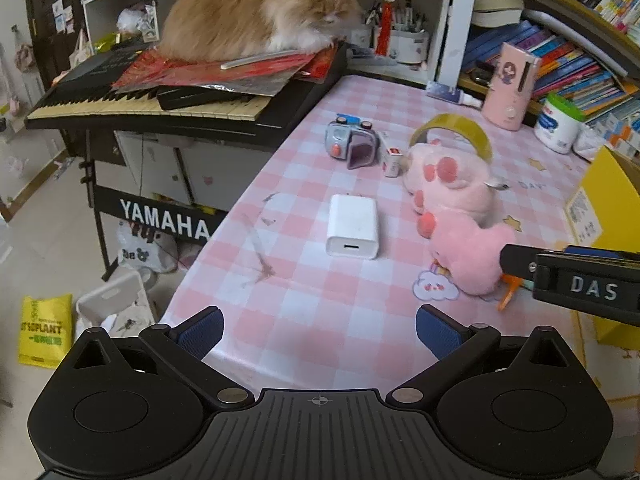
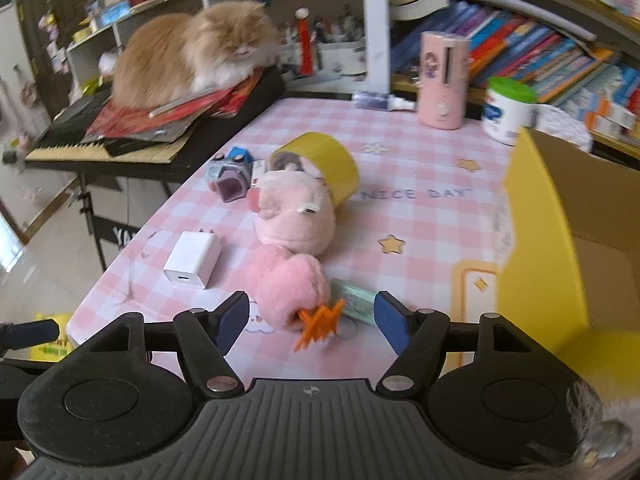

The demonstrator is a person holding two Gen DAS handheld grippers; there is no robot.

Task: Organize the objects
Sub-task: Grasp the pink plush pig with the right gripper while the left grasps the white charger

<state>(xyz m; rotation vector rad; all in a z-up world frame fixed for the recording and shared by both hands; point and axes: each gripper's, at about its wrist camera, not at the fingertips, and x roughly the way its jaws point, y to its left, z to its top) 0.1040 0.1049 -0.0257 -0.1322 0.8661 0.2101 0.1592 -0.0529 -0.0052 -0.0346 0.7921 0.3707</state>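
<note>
A: Fluffy pink plush toy (image 2: pixel 290 284): it is seen lying on the pink checked tablecloth (image 2: pixel 420 216), just ahead of the right gripper (image 2: pixel 310 320), whose jaws are spread with nothing pinched.

B: Little is judged done; the white charger block (image 1: pixel 353 226), yellow tape roll (image 2: pixel 328 164) and orange hair claw (image 2: pixel 318 320) are left out. The yellow cardboard box (image 2: pixel 560 240) is to its right.

A: The left gripper (image 1: pixel 320 330) is held spread, empty. The second plush is touching the first.

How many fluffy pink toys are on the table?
2. The paler pink plush lies against the yellow tape roll; the brighter pink plush lies just in front of it, nearest the right tongs.
</note>
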